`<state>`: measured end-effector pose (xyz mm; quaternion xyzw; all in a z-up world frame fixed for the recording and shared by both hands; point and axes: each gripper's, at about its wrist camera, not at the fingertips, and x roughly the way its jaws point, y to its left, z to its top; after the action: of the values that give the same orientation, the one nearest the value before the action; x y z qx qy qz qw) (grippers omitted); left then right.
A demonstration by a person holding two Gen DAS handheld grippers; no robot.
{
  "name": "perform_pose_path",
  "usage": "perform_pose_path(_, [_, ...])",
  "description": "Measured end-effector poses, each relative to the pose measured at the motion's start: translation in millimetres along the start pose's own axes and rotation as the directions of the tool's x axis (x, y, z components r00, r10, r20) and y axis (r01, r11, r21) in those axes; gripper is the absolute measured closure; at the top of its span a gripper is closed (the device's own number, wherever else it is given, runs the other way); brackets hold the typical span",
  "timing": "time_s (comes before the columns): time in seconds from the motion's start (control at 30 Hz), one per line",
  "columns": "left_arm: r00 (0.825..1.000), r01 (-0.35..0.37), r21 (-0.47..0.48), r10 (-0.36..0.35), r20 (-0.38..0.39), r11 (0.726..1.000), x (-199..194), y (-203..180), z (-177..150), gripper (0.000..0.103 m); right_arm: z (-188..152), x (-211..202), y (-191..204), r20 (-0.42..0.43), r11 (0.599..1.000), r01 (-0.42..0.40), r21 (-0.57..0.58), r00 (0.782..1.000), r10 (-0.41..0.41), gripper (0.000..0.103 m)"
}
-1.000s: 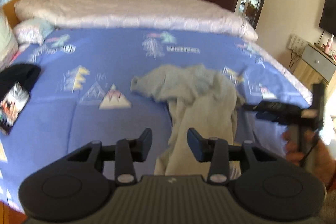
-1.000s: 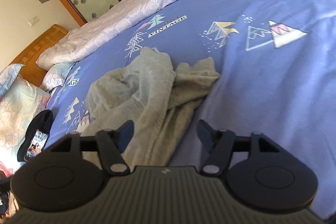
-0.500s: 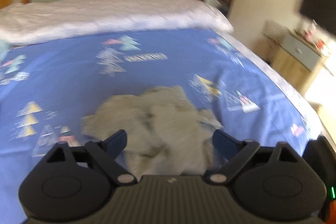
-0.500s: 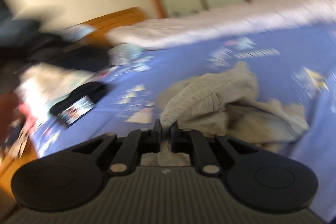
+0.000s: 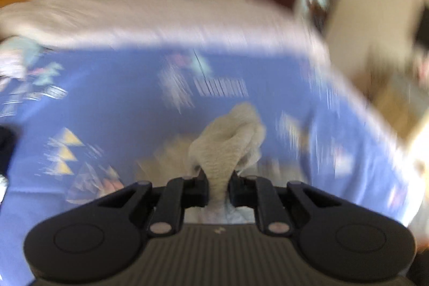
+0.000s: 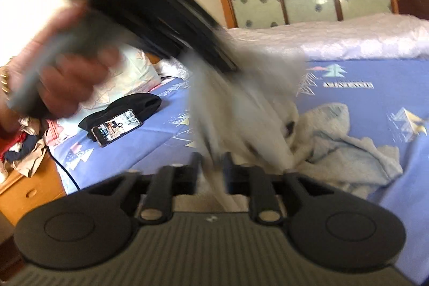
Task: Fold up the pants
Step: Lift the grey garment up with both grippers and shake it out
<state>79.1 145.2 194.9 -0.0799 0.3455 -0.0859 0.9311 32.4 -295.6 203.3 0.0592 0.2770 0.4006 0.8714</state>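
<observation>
Left gripper (image 5: pixel 217 185) clenched on bunched grey fleece pants (image 5: pixel 228 144); right gripper (image 6: pixel 211 168) opening, cloth between jaws. Risk: right-side hem slips, pants sag.

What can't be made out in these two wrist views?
- Left wrist view: motion blur smears the bedspread print; pants below the left gripper hidden by its body.
- Right wrist view: blur hides whether the right gripper pinches fabric; the left hand is smeared.
- The phone screen is too small to read.
</observation>
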Motion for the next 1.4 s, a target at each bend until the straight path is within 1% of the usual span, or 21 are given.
perform_pose_path(0.03, [0.999,-0.011,-0.043,0.013,0.048,0.999,-21.1,15.7,3.7,0.091,-2.9,-3.2,-1.4,-0.004,1.0,0.004,0.005,1.0,-0.004,0.054])
perform_pose_path(0.17, [0.983,-0.072,-0.159,0.097,0.154,0.985,-86.2,68.7,8.6,0.091,-14.2,-1.9,7.3,-0.055,0.999,-0.032,0.009,0.998,0.033,0.045])
perform_pose_path(0.27, [0.976,-0.085,-0.213,0.125,0.179,0.973,-113.0,95.4,10.5,0.091,-17.9,9.3,21.4,-0.099,0.996,-0.072,-0.053,0.993,0.067,0.037])
perform_pose_path(0.43, [0.969,-0.112,-0.251,0.161,0.186,0.962,-131.3,113.7,9.8,0.091,-22.9,32.3,43.0,-0.178,0.976,-0.181,-0.122,0.971,0.158,0.03])
perform_pose_path(0.63, [0.968,-0.096,-0.283,0.156,0.198,0.954,-138.9,130.1,13.4,0.091,-32.6,56.3,54.9,-0.284,0.961,-0.231,-0.151,0.941,0.181,0.03])
perform_pose_path(0.67, [0.966,-0.099,-0.287,0.161,0.202,0.953,-140.6,131.3,14.2,0.091,-36.2,58.6,55.4,-0.302,0.961,-0.232,-0.151,0.936,0.179,0.032])
perform_pose_path(0.7, [0.964,-0.101,-0.292,0.166,0.207,0.951,-143.6,133.8,14.1,0.091,-39.7,60.3,55.0,-0.324,0.96,-0.235,-0.149,0.929,0.178,0.042])
perform_pose_path(0.73, [0.962,-0.103,-0.299,0.171,0.212,0.949,-145.6,135.8,14.5,0.091,-43.9,64.8,53.4,-0.351,0.962,-0.229,-0.146,0.922,0.166,0.077])
perform_pose_path(0.77, [0.961,-0.1,-0.309,0.172,0.216,0.946,-146.7,138.1,15.3,0.091,-46.3,67.5,49.9,-0.379,0.967,-0.207,-0.148,0.915,0.138,0.092])
perform_pose_path(0.8, [0.96,-0.097,-0.321,0.173,0.219,0.942,-146.4,140.4,15.5,0.091,-46.3,67.7,42.9,-0.39,0.974,-0.171,-0.148,0.915,0.101,0.095])
perform_pose_path(0.87, [0.96,-0.097,-0.347,0.18,0.216,0.933,-137.2,140.6,19.7,0.091,-33.9,62.3,21.2,-0.344,0.985,-0.06,-0.164,0.939,0.0,0.095])
perform_pose_path(0.9, [0.961,-0.092,-0.359,0.178,0.213,0.929,-128.0,137.9,23.7,0.091,-21.0,60.6,7.1,-0.303,0.98,0.037,-0.194,0.948,-0.096,0.095])
perform_pose_path(0.93, [0.961,-0.086,-0.368,0.174,0.214,0.926,-114.9,133.6,31.3,0.091,-6.3,61.5,-6.6,-0.264,0.967,0.128,-0.221,0.947,-0.186,0.096])
perform_pose_path(0.97, [0.96,-0.083,-0.376,0.175,0.218,0.923,-99.8,127.1,41.2,0.091,15.5,64.2,-25.0,-0.215,0.942,0.235,-0.241,0.933,-0.287,0.096])
perform_pose_path(1.03, [0.955,-0.087,-0.386,0.187,0.23,0.918,-70.6,112.8,65.0,0.091,66.5,71.6,-58.0,-0.113,0.871,0.416,-0.26,0.883,-0.455,0.097])
perform_pose_path(1.13, [0.937,-0.058,-0.393,0.186,0.296,0.918,-50.8,86.8,119.2,0.091,170.8,65.5,-97.4,0.068,0.741,0.628,-0.238,0.772,-0.632,0.097])
perform_pose_path(1.2, [0.9,0.026,-0.384,0.146,0.411,0.923,-65.3,70.8,155.1,0.091,236.8,39.4,-109.3,0.175,0.694,0.695,-0.185,0.719,-0.673,0.097])
perform_pose_path(1.23, [0.87,0.076,-0.364,0.117,0.478,0.928,-78.7,61.4,167.2,0.091,266.2,21.4,-110.4,0.231,0.681,0.715,-0.157,0.697,-0.678,0.097])
perform_pose_path(1.3, [0.807,0.14,-0.285,0.058,0.588,0.948,-105.5,39.5,176.4,0.09,310.0,-18.4,-98.3,0.367,0.644,0.756,-0.117,0.635,-0.68,0.097])
perform_pose_path(1.33, [0.787,0.136,-0.24,0.042,0.615,0.961,-115.3,27.7,175.1,0.09,323.3,-38.6,-89.9,0.429,0.623,0.775,-0.104,0.6,-0.675,0.097])
perform_pose_path(1.4, [0.77,0.13,-0.179,0.014,0.638,0.975,-125.2,14.0,159.6,0.09,329.4,-67.1,-80.3,0.484,0.622,0.777,-0.101,0.584,-0.652,0.097])
